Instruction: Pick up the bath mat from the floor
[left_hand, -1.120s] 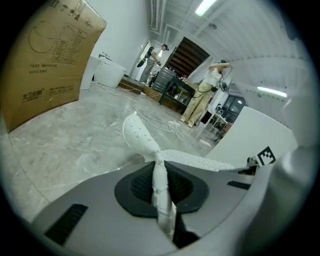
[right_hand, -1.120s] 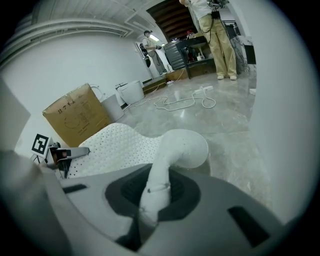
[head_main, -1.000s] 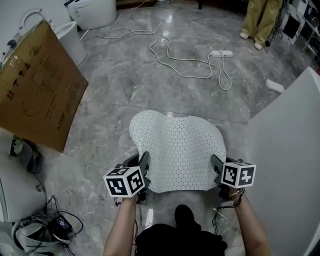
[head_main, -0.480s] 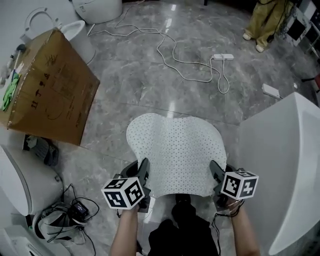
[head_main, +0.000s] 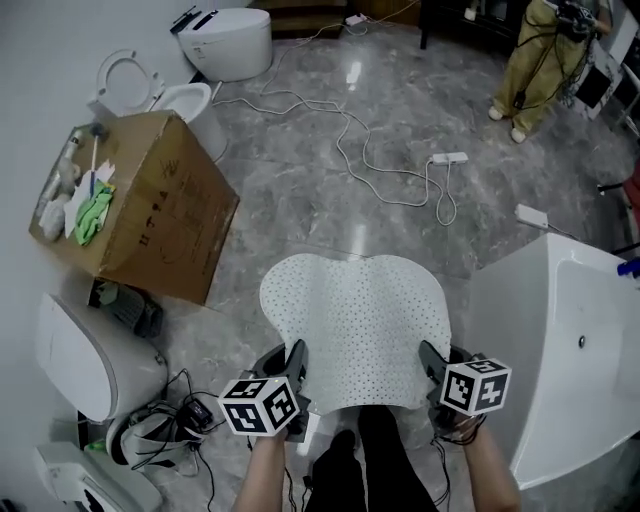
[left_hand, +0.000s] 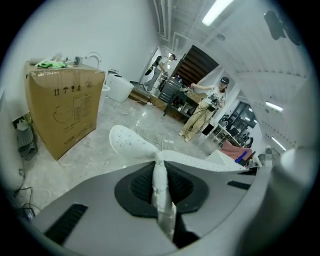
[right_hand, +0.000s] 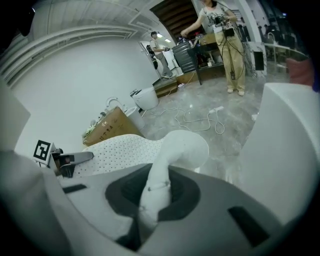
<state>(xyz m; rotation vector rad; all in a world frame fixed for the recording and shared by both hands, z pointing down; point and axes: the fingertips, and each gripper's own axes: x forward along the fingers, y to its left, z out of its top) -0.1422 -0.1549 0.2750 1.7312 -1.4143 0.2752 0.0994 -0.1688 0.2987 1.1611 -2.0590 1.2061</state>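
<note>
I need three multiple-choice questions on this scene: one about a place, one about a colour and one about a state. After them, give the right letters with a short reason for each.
1. In the head view, where is the cardboard box relative to the bath mat?
A. to its right
B. to its left
C. on top of it

2. What colour is the bath mat?
A. white
B. blue
C. brown

3. How is the bath mat held?
A. nothing touches it
B. only one pair of tongs grips it
C. both pairs of tongs grip its near edge

Answers:
1 B: the box stands apart from the mat, on its left side.
2 A: its dotted surface is white against the grey floor.
3 C: the left tongs and the right tongs are each shut on the mat's near edge.
</note>
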